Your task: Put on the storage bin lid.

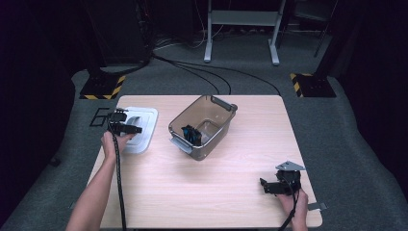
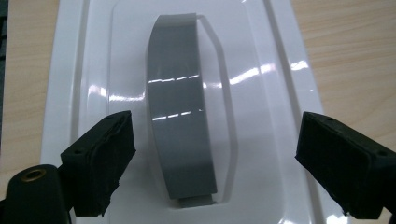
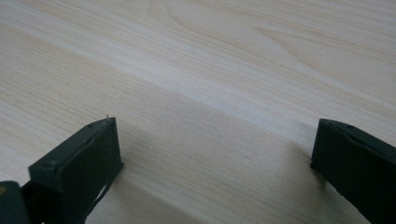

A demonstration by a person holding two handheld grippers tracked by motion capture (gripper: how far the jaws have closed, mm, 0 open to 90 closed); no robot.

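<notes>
Left gripper (image 2: pixel 212 158) wide apart over the white lid (image 2: pixel 280 93), one jaw on each side of its grey handle (image 2: pixel 180 116), lid at table's (image 1: pixel 192 192) left edge beside the brown box (image 1: pixel 202 126), right gripper (image 3: pixel 212 158) released, low over bare wood near the right corner.

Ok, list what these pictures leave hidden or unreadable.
- Dark item inside the bin, high view: too small and tinted to identify.
- White lid, left gripper view: its edges are cut off by the frame.
- Floor marking, high view: partly hidden by the table.
</notes>
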